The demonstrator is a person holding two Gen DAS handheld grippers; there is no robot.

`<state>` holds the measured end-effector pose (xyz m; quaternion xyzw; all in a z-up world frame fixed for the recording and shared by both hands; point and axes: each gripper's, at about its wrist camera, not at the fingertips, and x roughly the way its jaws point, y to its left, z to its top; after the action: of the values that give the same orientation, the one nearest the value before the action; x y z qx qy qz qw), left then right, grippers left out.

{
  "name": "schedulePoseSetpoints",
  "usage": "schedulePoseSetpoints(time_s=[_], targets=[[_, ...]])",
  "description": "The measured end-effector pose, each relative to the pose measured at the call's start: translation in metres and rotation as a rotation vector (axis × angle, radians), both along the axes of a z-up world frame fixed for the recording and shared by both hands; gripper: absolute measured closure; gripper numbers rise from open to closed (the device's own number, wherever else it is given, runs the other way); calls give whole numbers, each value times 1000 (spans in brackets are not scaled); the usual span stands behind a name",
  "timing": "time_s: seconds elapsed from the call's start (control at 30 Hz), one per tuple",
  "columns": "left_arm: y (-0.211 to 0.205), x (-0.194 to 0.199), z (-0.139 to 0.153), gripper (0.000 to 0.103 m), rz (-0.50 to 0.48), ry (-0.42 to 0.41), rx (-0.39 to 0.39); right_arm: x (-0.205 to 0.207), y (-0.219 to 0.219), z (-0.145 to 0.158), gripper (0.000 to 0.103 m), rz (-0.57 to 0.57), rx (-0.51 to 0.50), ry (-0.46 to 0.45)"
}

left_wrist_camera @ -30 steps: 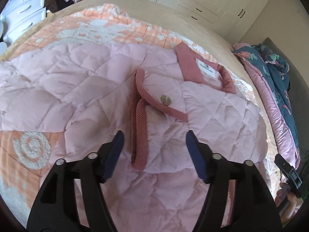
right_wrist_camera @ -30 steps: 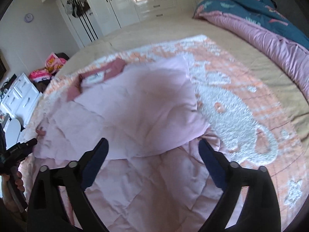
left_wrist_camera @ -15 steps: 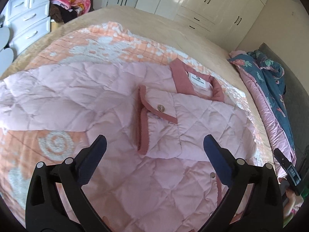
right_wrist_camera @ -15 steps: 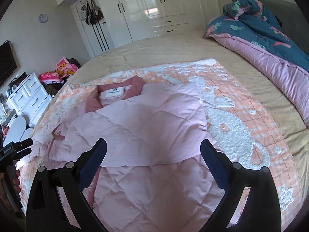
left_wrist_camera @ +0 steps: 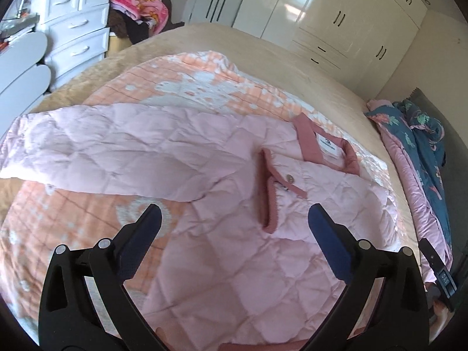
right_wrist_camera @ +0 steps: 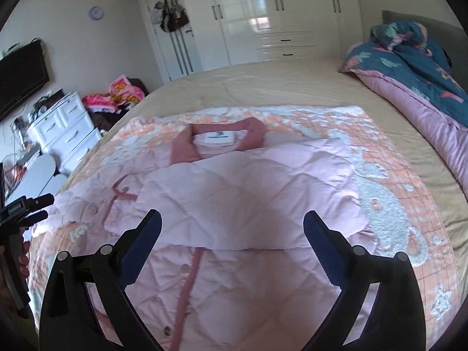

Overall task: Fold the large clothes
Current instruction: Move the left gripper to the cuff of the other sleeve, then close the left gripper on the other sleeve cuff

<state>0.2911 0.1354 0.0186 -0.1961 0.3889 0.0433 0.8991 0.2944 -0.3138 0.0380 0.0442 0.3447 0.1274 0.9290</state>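
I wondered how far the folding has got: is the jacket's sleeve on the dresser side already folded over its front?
No: in the left wrist view that sleeve lies stretched out flat across the blanket, away from the pink jacket.

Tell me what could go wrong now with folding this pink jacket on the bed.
1. One sleeve of the jacket lies spread out to the side, unfolded, so the fold is uneven.
2. The sleeve already folded across the chest lies loose with nothing holding it, and could slide open when the rest is lifted.
3. Both the left gripper and the right gripper are open and empty above the puffy fabric; a shallow grasp may slip.
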Motion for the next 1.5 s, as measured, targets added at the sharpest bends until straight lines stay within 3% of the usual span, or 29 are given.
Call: schedulePoseSetpoints(time_s=[0.13,0.37,0.77,1.37,1.5], targets=[[23,-12,-1,9,54,2,-8,-4,31,-1,4,50,-40,-6],[63,-21,-1,9,134,13,-58,-7,86,-7,4,118,-11,27],[113,-36,1,9,224,6,-100,-7,178,11,4,232,-35,15],[193,-53,-28,9,436,72,-144,2,282,6,4,369,-44,52],[213,-57,-42,9,493,102,-188,3,302,2,4,393,-55,59]])
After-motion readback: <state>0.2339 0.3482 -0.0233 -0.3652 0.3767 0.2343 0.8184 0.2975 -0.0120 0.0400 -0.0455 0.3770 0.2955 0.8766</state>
